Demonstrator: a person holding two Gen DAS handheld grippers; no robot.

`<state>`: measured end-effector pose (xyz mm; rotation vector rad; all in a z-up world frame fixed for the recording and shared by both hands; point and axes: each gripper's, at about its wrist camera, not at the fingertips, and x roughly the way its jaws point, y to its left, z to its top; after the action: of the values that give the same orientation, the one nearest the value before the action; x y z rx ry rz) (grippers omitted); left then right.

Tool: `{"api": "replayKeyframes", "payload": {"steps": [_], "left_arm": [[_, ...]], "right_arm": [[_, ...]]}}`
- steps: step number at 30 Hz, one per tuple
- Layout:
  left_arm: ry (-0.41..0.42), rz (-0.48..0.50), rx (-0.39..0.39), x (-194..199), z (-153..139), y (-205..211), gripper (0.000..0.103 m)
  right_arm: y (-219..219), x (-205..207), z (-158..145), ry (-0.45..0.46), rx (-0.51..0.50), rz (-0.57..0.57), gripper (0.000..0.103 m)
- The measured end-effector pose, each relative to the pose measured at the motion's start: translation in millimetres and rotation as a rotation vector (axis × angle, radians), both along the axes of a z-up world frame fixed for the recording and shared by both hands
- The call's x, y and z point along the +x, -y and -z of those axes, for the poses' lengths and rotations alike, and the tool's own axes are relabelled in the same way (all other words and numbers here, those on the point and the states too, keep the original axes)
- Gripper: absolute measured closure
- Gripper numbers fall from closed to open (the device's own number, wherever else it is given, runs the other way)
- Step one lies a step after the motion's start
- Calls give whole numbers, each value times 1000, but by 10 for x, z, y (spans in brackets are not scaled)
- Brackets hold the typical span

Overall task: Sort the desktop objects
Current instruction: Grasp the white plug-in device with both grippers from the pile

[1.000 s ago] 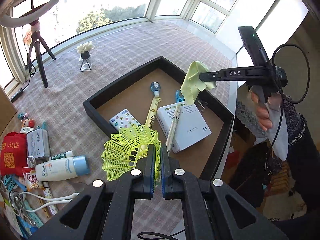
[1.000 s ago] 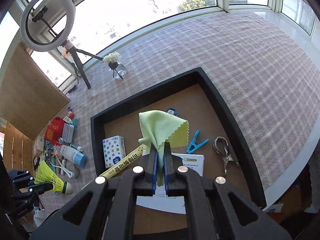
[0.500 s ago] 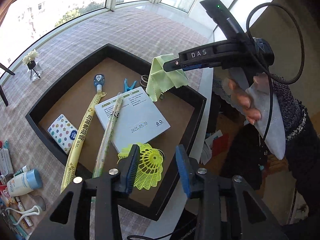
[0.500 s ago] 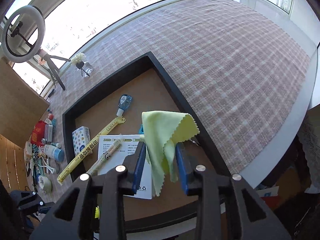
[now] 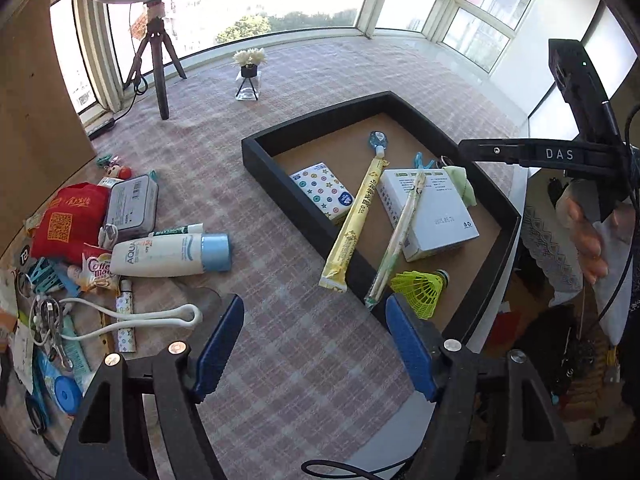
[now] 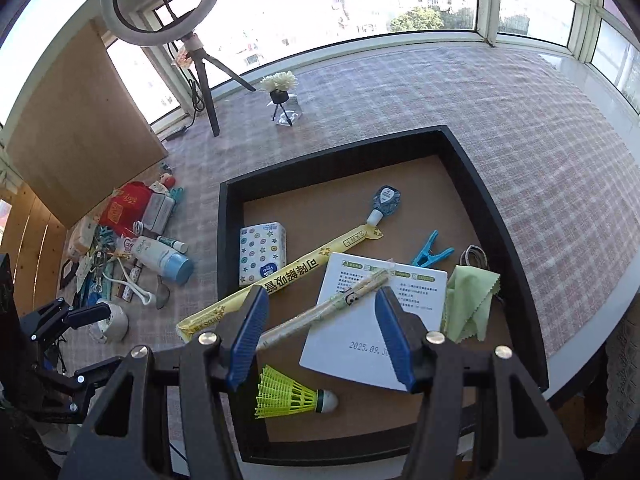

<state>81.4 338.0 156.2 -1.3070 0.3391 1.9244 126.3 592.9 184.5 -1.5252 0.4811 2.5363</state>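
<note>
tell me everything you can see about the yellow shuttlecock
The shuttlecock has a neon yellow-green netted plastic skirt and a rounded white nose with a dark band behind it. It lies on its side on the brown floor of the black tray, in the near corner, nose toward the right in the right wrist view. Nothing grips it; it seems to touch only the tray floor, lying just clear of the white box.

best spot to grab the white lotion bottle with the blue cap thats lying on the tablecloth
Grip the lotion bottle across its white middle, coming straight down from above. It lies flat on its side, with its long axis across the left wrist view, so jaws set across that axis span the narrow width. The blue cap end is shorter and rounder, likelier to slip.
</note>
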Motion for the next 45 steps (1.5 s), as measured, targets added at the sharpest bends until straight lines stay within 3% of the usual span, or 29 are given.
{"api": "replayKeyframes", "payload": {"steps": [10,17,22,24,28,41,45], "left_arm": [[43,-333,-27,-405,270,1587,43],[96,-427,-5,-522,438,2115,49],[105,-392,22,-460,473,2145,52],[108,-356,27,-394,496,2076,52],[113,-285,13,-297,597,1865,52],[115,-223,-95,-364,962,1592,50],[155,-240,-67,-421,1092,1621,51]], "right_arm": [[1510,-429,247,25,-122,-293,48],[2362,-735,498,89,-173,-438,48],[2672,-924,740,160,-230,-465,50],[2716,-1014,851,192,-264,-452,55],[2802,-1152,1040,244,-294,-449,56],[3091,-1361,1300,325,-204,-489,70],[3117,-1369,1349,330,-222,-495,75]]}}
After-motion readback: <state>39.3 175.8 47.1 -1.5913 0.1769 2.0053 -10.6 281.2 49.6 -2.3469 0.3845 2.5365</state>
